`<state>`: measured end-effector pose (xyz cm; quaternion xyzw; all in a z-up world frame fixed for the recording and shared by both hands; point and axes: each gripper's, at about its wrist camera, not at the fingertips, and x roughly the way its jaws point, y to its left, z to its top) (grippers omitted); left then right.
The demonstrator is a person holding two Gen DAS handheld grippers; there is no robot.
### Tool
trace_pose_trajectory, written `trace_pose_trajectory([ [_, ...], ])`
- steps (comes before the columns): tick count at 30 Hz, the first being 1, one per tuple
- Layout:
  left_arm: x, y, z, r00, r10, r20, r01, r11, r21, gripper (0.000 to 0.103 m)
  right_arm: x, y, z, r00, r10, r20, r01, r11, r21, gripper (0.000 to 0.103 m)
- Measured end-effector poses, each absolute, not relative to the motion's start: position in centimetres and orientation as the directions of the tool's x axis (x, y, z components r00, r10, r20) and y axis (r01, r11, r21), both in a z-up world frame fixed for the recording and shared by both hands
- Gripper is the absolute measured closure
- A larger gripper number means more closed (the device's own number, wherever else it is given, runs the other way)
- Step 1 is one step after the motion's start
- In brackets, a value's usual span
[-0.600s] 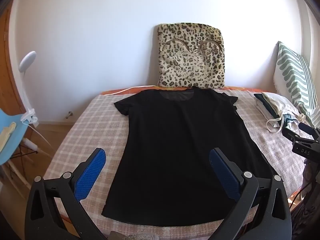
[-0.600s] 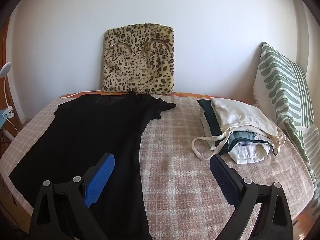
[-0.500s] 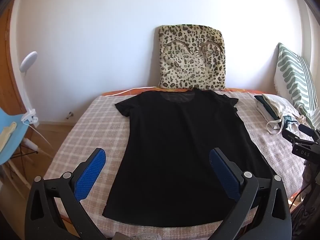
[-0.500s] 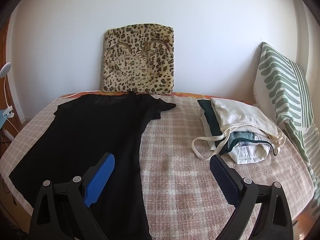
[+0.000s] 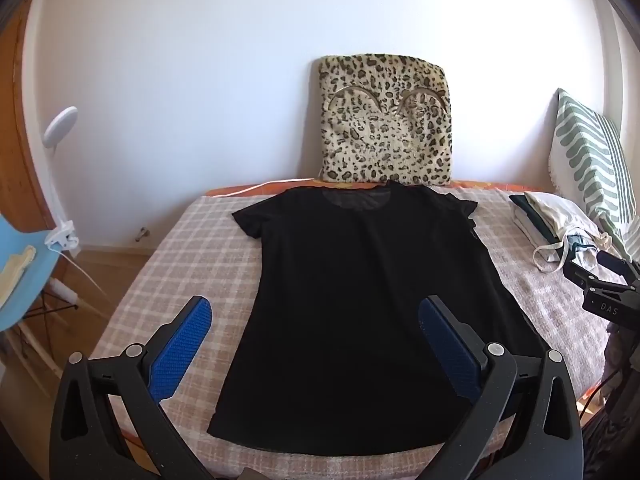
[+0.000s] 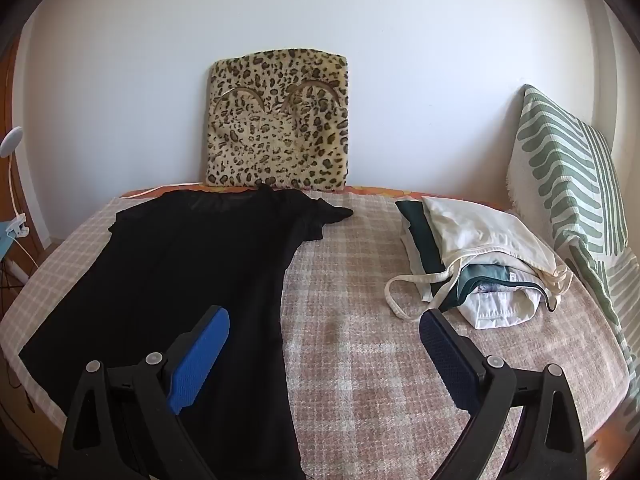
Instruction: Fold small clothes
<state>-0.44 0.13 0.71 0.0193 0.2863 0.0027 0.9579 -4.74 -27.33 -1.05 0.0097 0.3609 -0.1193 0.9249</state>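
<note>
Both tools are seen spread wide and empty: the left tool (image 5: 314, 342) is held above the lower half of the black T-shirt (image 5: 360, 300), and the right tool (image 6: 324, 344) is held above the shirt's right edge and the bare blanket beside it. Nothing is pinched between either pair of blue pads. By size, the bed comes first, covered by a checked blanket (image 6: 400, 360); the T-shirt is laid flat on it, neckline towards the wall, hem nearest the tools, sleeves spread. A leopard-print cushion (image 5: 386, 120) is propped against the wall just behind the collar, and a green-patterned pillow (image 6: 572, 184) is leant at the right. A cloth bag (image 6: 480, 236) with folded clothes in it lies well apart from the shirt, on the right. No fold appears to have been started yet. For a clean first fold, the shirt would best be gripped at two matching points on one side, such as a shoulder and the hem corner, with only the fabric pinched and not the blanket. The edge would best be lifted evenly and carried across, so that the thin cloth is not dragged or bunched.
</note>
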Motion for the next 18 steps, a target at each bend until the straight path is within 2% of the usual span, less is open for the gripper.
trace_pose_trajectory([
  [18,-0.33,0.16,0.68,0.833,0.019,-0.554,-0.002,1.0,0.03,0.0,-4.67,-27.29,-1.02,0.712,-0.213,-0.669,0.228,0.971,-0.067,0.005],
])
